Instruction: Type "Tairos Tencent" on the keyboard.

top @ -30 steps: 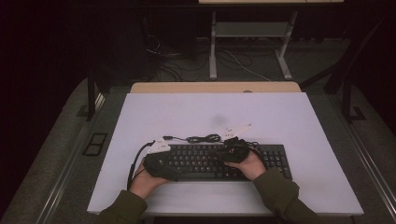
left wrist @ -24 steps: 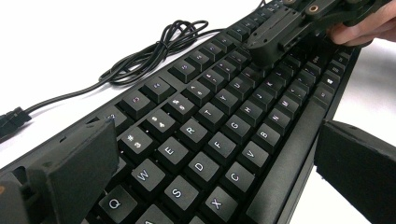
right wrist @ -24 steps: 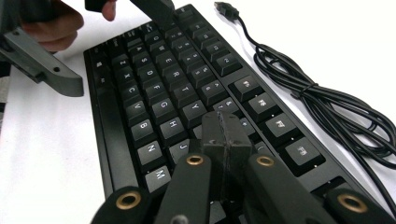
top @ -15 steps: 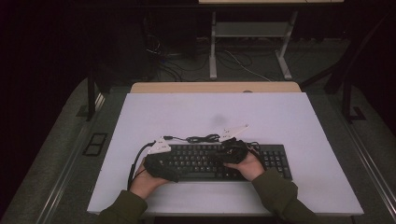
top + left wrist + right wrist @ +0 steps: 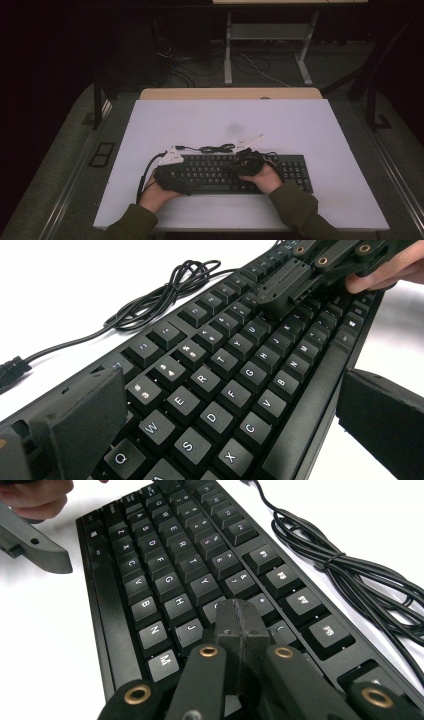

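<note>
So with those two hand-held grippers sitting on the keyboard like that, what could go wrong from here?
Two things, I'd guess. The right hand-held gripper has its jaws shut, and the tip rests among closely packed keys around J and K, so it could easily press a neighbouring key. The left hand-held gripper stands open astride the keyboard; closing or lifting there might tilt it or drag the bundled cable lying behind it.

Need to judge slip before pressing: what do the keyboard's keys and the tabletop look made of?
Keyboard keys: likely matte black plastic, going by the moulded caps with printed white legends and dull sheen. Table: smooth white surface, perhaps laminate, with an even, faintly glossy look.
</note>
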The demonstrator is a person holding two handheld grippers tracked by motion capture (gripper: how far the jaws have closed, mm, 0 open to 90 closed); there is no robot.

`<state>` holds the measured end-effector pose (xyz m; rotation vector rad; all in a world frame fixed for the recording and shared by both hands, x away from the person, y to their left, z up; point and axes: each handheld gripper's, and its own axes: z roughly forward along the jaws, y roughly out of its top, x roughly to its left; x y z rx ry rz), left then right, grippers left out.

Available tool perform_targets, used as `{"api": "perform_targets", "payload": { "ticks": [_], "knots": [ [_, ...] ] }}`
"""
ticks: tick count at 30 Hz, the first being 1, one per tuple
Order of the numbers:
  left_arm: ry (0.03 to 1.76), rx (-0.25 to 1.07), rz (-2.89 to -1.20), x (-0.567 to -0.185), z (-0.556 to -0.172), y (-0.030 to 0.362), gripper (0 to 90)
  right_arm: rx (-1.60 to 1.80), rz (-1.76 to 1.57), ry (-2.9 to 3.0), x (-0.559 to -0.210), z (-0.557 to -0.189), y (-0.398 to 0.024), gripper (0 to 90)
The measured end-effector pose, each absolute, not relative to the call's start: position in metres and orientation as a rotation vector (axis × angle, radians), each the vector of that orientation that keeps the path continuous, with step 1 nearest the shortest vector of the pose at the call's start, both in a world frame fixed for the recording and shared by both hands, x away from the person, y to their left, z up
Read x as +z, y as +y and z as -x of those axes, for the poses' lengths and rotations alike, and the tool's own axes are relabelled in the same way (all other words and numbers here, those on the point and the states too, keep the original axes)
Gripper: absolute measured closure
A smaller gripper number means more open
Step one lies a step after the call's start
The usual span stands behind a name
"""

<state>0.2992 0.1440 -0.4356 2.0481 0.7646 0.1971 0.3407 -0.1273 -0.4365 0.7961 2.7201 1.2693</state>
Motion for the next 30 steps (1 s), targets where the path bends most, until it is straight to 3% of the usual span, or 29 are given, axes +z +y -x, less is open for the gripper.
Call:
{"api": "perform_targets", "payload": {
  "ticks": [21, 30],
  "knots": [
    [0.77, 0.204, -2.038, -0.434, -0.299, 0.145, 0.0, 1.279, -0.814, 2.702, -0.434, -0.341, -0.131, 86.5],
    [0.761, 0.22, -2.041, -0.432, -0.299, 0.146, 0.0, 1.389, -0.858, 2.661, -0.432, -0.344, -0.14, 65.9]
  ]
}}
